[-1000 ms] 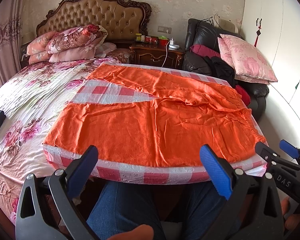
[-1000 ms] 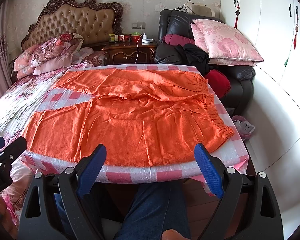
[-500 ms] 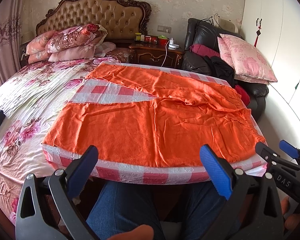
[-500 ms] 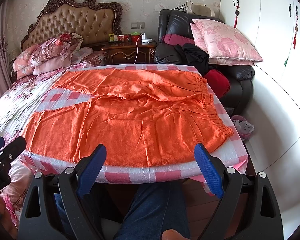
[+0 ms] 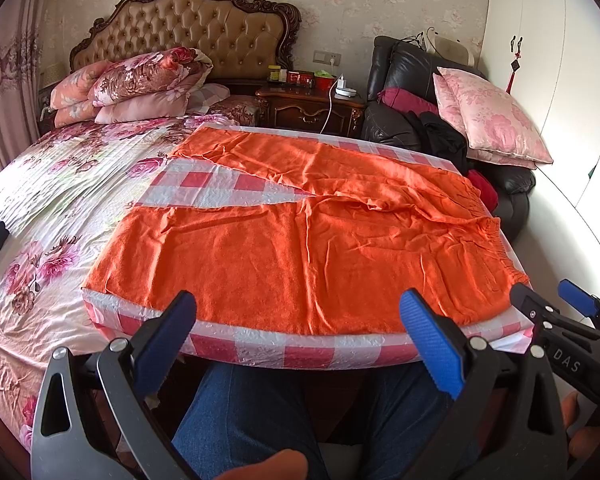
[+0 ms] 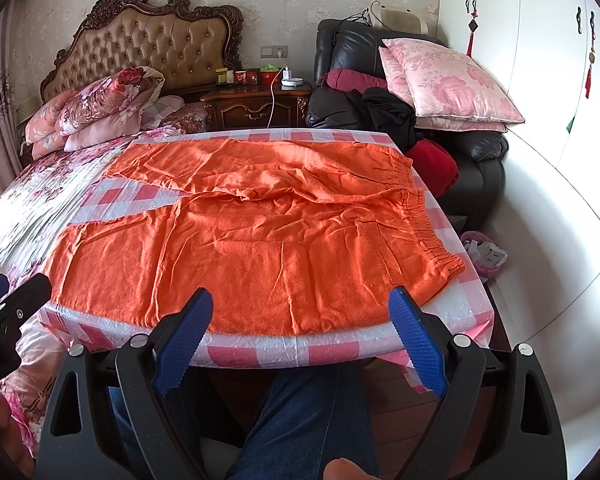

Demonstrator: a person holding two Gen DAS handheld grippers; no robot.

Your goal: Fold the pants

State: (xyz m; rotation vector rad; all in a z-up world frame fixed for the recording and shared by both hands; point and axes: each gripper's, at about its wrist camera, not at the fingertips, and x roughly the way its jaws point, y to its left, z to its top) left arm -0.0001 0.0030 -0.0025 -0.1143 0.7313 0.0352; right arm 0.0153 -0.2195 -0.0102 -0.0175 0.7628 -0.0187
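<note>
Orange pants (image 5: 300, 248) spread flat on checkered cloth (image 5: 220, 184) atop bed (image 5: 60, 200), waistband right, legs pointing left. Left claw (image 5: 300, 344) and right claw (image 6: 300, 336) both gaping wide, empty, hovering just short of near hem.

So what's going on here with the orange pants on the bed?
A seated person holds a claw in each hand, getting ready to fold the orange pants. The pants lie spread flat on a pink checkered cloth over the bed, legs apart in a V, the elastic waistband toward the right side. The left claw and right claw are both open, hovering at the near edge, gripping nothing. No fold has been made yet.
</note>
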